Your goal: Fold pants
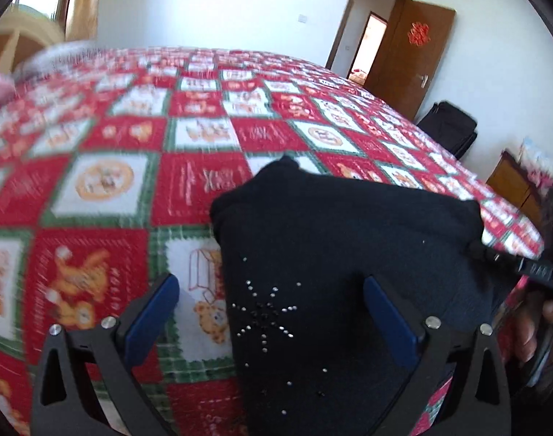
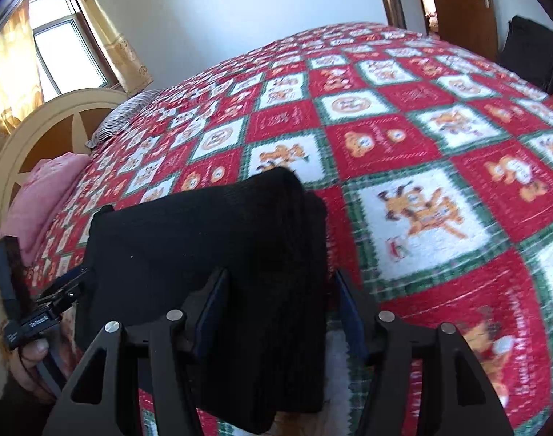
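the folded black pants (image 1: 349,239) lay soft and limp on the bed (image 1: 131,138), both edges between the spread left gripper (image 1: 271,312) and right gripper (image 2: 280,312), neither clamped.

Right gripper (image 2: 280,312): jaws apart, straddling edge of folded black pants (image 2: 203,239); pads not pressing fabric. Pants lie on red/white checked bedspread (image 2: 421,145). Left gripper (image 2: 40,305) at pants' left edge, state unclear.
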Available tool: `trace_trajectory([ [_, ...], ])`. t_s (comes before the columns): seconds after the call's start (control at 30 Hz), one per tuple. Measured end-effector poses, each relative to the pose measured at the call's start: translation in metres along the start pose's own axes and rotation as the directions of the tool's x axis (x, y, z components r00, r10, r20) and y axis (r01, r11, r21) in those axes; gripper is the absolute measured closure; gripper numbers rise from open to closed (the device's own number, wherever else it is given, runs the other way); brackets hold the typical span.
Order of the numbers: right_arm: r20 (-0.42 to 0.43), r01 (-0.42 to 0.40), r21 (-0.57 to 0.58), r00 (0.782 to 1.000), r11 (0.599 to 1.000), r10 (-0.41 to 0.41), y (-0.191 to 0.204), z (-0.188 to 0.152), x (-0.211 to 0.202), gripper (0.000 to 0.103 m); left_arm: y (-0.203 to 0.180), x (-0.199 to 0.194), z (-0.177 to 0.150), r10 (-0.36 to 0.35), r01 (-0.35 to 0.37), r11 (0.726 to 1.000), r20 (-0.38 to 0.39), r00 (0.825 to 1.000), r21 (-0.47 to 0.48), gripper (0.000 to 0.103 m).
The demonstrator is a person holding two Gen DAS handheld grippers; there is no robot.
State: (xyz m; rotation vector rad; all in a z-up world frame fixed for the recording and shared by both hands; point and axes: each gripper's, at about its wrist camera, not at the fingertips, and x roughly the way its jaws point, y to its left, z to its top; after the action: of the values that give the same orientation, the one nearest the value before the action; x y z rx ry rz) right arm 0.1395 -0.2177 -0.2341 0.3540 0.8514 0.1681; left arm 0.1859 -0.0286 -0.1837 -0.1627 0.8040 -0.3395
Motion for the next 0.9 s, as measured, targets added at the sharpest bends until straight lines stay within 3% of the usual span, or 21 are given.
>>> trace_trajectory([
  [0.23, -0.007, -0.076, 0.083, 0.997, 0.994, 0.076, -0.011, 0.002, 0.01, 0.043, 0.001, 0.009, 0.003, -0.043, 0.043, 0.999, 0.034, 0.999, 0.003, 0.0],
  [0.4, -0.02, -0.073, 0.066, 0.997, 0.995, 0.074, -0.007, 0.004, 0.013, 0.048, 0.004, 0.009, 0.007, -0.073, 0.073, 0.997, 0.008, 0.997, 0.004, 0.001],
  [0.47, -0.024, -0.109, 0.076, 0.994, 0.991, 0.111, -0.009, 0.004, 0.011, 0.06, 0.008, 0.005, 0.005, -0.088, 0.088, 0.996, 0.007, 0.996, 0.004, 0.005],
  [0.63, -0.006, -0.16, 0.075, 0.987, 0.984, 0.161, -0.009, 0.002, 0.005, 0.072, 0.018, -0.001, 0.004, -0.118, 0.118, 0.993, 0.022, 0.993, -0.029, 0.022],
  [0.8, 0.02, -0.137, 0.024, 0.99, 0.99, 0.137, 0.003, -0.002, -0.003, 0.073, 0.017, -0.005, 0.003, -0.16, 0.16, 0.985, 0.017, 0.987, -0.07, 0.039],
  [0.9, 0.006, -0.13, 0.042, 0.992, 0.991, 0.13, -0.002, -0.003, 0.004, 0.073, 0.015, -0.003, 0.0, -0.154, 0.154, 0.986, 0.011, 0.988, -0.069, 0.04],
])
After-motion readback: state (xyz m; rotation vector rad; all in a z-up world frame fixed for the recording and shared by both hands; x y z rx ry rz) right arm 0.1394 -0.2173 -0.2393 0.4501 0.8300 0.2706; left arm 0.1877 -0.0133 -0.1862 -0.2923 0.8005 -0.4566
